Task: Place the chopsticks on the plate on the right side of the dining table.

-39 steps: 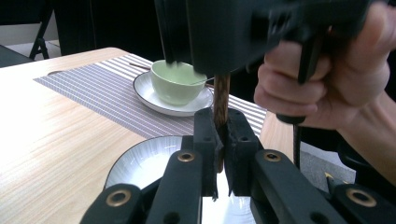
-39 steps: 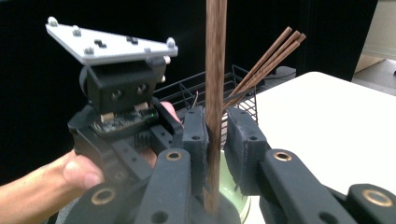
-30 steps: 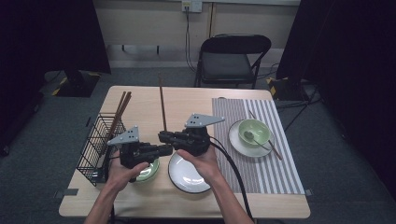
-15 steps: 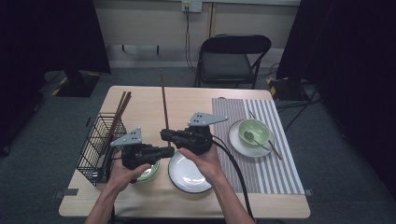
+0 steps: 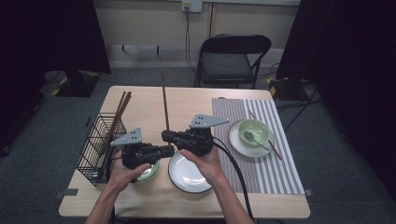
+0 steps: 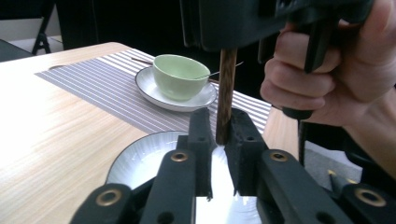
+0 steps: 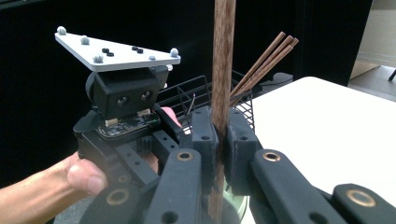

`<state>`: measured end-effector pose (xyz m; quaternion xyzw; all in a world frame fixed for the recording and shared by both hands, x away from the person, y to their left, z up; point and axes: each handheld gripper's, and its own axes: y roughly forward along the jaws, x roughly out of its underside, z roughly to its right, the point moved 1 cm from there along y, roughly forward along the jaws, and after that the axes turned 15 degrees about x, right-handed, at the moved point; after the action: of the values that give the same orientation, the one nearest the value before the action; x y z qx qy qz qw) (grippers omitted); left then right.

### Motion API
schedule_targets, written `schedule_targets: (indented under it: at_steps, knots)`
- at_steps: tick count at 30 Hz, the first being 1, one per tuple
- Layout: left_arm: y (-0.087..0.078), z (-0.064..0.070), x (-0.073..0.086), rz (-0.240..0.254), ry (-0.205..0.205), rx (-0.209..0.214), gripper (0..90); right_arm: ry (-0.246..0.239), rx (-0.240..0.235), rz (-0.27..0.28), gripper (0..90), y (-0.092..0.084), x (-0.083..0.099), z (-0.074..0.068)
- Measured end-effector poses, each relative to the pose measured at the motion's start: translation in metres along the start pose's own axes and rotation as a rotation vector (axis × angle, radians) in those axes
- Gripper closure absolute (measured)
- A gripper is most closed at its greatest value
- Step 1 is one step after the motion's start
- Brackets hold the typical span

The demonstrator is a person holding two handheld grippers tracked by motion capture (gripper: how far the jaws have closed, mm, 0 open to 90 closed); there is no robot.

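A long dark wooden chopstick (image 5: 165, 105) stands nearly upright over the table's middle. My right gripper (image 5: 166, 136) points left and is shut on its lower part; in the right gripper view the stick (image 7: 223, 56) runs straight up through the pressed pads of that gripper (image 7: 218, 126). My left gripper (image 5: 171, 150) points right, just below the other. Its jaws have just been opening. In the left gripper view the stick's bottom end (image 6: 226, 93) hangs between the tips of the left gripper (image 6: 218, 128), with a thin gap on one side.
A black wire basket (image 5: 95, 144) with several chopsticks (image 5: 120, 109) stands at the left edge. A white plate (image 5: 189, 175) and a small green dish (image 5: 150, 171) lie under my hands. On the striped mat (image 5: 275, 154) a green bowl (image 5: 253, 130) sits on a saucer.
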<state>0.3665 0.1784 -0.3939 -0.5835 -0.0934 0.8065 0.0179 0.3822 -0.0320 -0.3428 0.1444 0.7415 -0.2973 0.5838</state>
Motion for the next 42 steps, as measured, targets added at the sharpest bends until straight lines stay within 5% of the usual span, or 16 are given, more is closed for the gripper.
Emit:
schedule_targets:
  at_steps: [7, 9, 21, 30, 42]
  knots:
    - [0.001, 0.002, -0.003, -0.017, 0.013, -0.013, 64.4, 0.003, 0.024, 0.019, 84.5, -0.01, -0.003, 0.006]
    - [0.0, 0.001, -0.003, -0.015, 0.007, -0.04, 52.5, 0.011, 0.039, 0.028, 84.5, -0.016, -0.005, 0.011]
    - [-0.009, -0.001, -0.008, -0.029, 0.036, -0.13, 27.2, 0.023, 0.101, -0.003, 84.5, -0.032, 0.013, 0.03]
    - [-0.01, 0.0, -0.015, -0.021, 0.054, -0.167, 22.0, 0.001, 0.139, -0.047, 84.5, -0.039, 0.029, 0.034]
    - [0.001, 0.005, -0.036, 0.0, 0.059, -0.15, 22.8, -0.006, 0.157, -0.107, 84.7, -0.038, 0.057, 0.034]
